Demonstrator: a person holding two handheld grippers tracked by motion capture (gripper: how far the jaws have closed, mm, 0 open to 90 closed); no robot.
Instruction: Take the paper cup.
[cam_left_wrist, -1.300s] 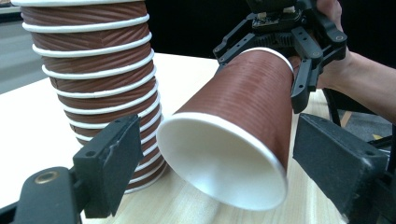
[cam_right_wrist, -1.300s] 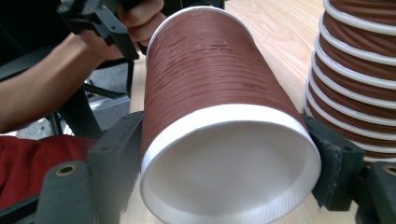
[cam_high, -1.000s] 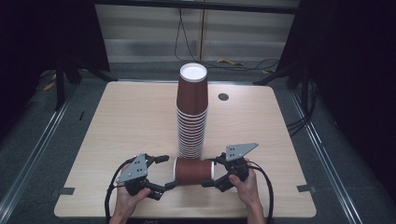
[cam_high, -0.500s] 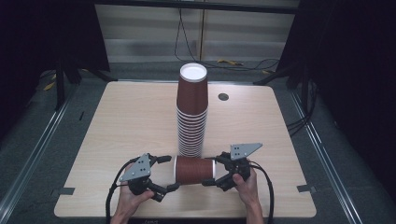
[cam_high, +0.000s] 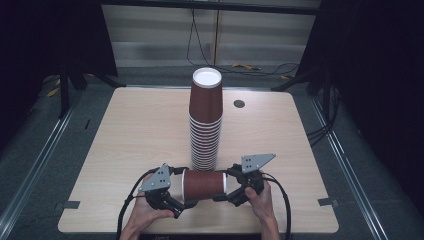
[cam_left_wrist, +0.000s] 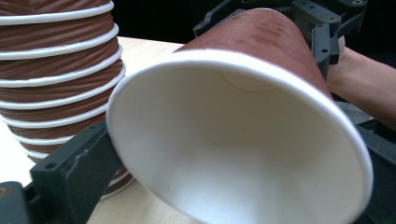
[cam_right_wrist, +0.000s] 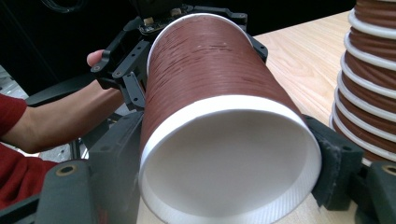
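A brown ribbed paper cup (cam_high: 204, 184) lies level between my two grippers near the table's front edge, mouth to the left. My right gripper (cam_high: 226, 185) is shut on its base end, and in the right gripper view the pads (cam_right_wrist: 334, 154) press both sides of the cup (cam_right_wrist: 210, 65). My left gripper (cam_high: 185, 187) has just been opening. Its jaws now stand wide on either side of the cup's white rim (cam_left_wrist: 233, 149) without pinching it. A tall stack of upside-down brown cups (cam_high: 206, 120) stands just behind.
The wooden table (cam_high: 125, 135) has a round cable hole (cam_high: 239, 104) at the back right. The stack (cam_right_wrist: 369, 70) rises close beside the held cup. Cables trail from both grippers toward the front edge. Dark floor and rails surround the table.
The left gripper's jaws have spread apart around the cup's mouth. The cup, the right gripper and the stack have stayed where they were.
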